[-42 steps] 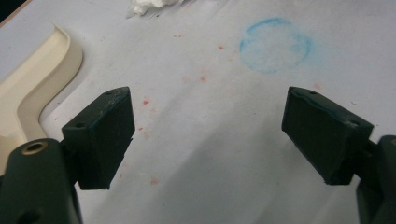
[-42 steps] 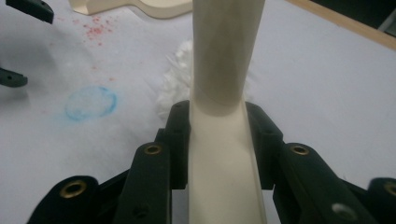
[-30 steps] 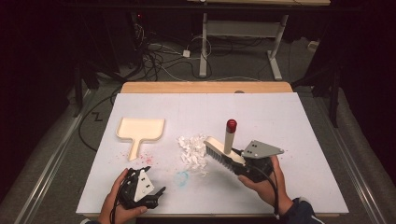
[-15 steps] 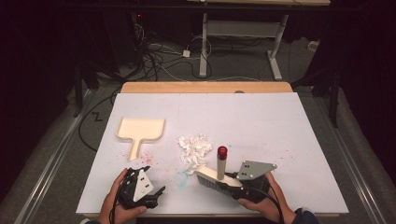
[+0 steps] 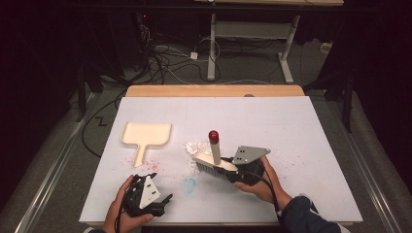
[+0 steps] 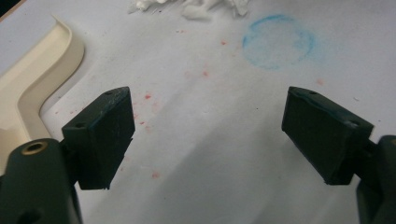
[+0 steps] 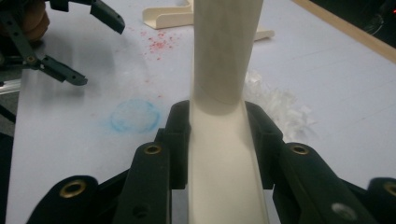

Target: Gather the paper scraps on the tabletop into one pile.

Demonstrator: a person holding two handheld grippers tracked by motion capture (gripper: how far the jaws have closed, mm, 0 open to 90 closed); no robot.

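A cream dustpan (image 5: 145, 135) lies flat on the white table at the left, its handle toward me. A brush (image 5: 214, 154) with a cream handle and red tip stands just right of a small pile of white paper scraps (image 5: 196, 146), bristles down on the table. My right gripper (image 5: 232, 174) is shut on the brush; the right gripper view shows its body (image 7: 224, 93) clamped between the jaws, with scraps (image 7: 276, 103) beyond. Near the front edge my left gripper (image 5: 163, 204) is open and holds nothing; its view shows the dustpan (image 6: 28, 79) to the left.
A faint blue ring stain (image 5: 188, 185) marks the sheet between the two grippers, also seen as the ring (image 6: 279, 41). Red specks (image 5: 153, 166) dot the table by the dustpan handle. A wooden strip (image 5: 214, 91) edges the far side. Cables and table legs lie on the floor beyond.
The right gripper drew the brush toward the front edge, then carried it left and back up against the paper scraps. The left gripper has stayed put, open.
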